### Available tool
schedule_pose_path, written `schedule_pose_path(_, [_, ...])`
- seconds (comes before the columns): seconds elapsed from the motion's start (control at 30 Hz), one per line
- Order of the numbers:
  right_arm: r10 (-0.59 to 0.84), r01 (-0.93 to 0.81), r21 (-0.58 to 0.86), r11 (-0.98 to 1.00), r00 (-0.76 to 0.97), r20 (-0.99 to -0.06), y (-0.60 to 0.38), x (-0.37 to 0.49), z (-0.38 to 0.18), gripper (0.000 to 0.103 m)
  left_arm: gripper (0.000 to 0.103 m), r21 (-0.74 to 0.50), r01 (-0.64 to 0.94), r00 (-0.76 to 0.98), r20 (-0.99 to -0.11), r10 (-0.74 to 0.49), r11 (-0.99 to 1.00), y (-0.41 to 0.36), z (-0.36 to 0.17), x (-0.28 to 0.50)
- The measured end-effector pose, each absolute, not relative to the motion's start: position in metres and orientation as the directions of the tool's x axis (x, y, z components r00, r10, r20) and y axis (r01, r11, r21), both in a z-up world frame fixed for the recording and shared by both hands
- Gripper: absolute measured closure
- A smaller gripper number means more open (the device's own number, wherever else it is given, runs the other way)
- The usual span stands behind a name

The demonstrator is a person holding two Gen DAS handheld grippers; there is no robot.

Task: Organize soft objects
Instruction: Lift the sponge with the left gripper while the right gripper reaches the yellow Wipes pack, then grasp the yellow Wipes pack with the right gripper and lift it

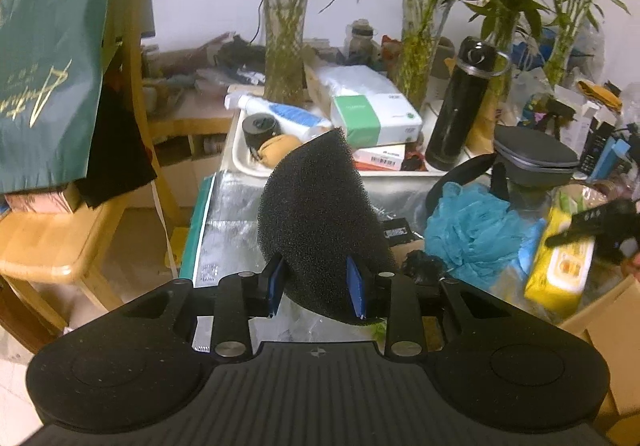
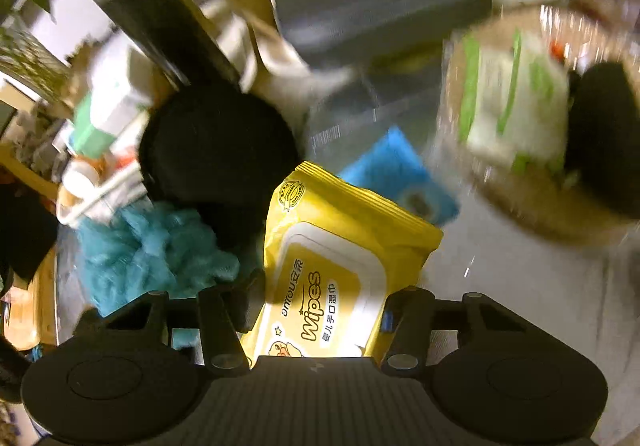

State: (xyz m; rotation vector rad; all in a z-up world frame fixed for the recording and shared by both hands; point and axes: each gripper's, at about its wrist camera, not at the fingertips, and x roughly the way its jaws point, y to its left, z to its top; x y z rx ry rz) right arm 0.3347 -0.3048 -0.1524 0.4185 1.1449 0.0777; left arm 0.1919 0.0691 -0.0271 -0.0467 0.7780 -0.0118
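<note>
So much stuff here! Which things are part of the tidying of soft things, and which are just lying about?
Part of the job:
- black sponge, held in the left gripper
- yellow wipes pack, between the right gripper fingers
- blue mesh puff

Just lying about:
- black flask
- bamboo vases
- green bag
- grey case

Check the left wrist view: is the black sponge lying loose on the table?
No. The black sponge is pinched between the left gripper's blue pads, raised above the table.
</note>
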Motion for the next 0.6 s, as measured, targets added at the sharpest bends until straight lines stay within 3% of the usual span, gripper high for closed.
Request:
schedule_pose_path(0.3, [0.180,0.015,0.266,0.964,0.700,-0.691,-0.326,0.296,-0.069,0.047,0.071,0.020,0.030,0.750,-0.662,-0.009,0.999,0.054,-0.003,0.175])
schedule_pose_path(0.6, [0.273,-0.138,0.264,0.954,0.765,-0.584,-0.333,0.254,0.004,0.047,0.071,0.003,0.068,0.764,-0.643,-0.050,0.998,0.046,0.024,0.152])
